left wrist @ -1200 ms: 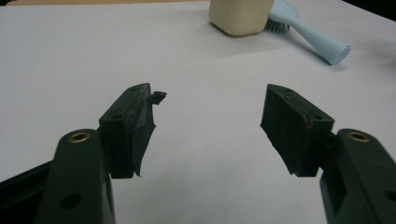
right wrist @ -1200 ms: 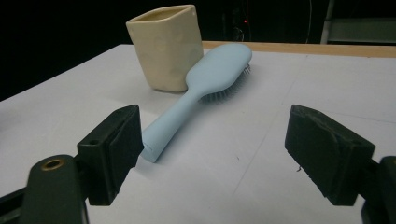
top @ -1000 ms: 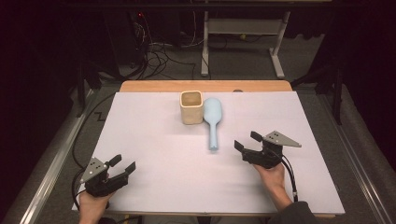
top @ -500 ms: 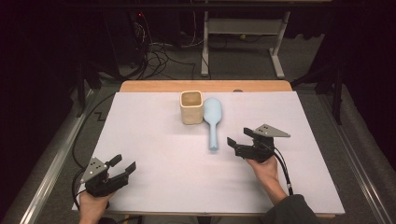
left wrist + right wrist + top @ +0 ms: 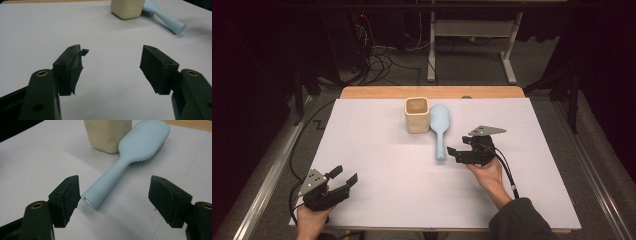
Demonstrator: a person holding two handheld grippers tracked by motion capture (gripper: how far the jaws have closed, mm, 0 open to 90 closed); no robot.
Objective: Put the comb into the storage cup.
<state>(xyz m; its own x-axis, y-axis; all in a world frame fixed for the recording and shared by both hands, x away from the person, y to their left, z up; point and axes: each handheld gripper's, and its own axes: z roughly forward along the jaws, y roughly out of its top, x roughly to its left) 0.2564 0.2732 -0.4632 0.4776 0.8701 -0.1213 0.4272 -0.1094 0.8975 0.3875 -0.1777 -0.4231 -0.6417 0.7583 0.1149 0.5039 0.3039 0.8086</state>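
Approach step: right tongs [image 5: 455, 152], apart with nothing clamped and just closing a bit, line up on the handle end of the hairbrush [image 5: 439, 129] lying beside the cup [image 5: 417, 115] on the counter [image 5: 377, 165]; left tongs [image 5: 343, 176] idle, apart; next, advance and clamp the handle.

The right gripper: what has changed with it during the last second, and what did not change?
The right gripper moved left across the table to the handle end of the light blue hairbrush. Its jaws have just been closing a little, with nothing between them yet. The left gripper, the brush and the beige cup stayed in place.
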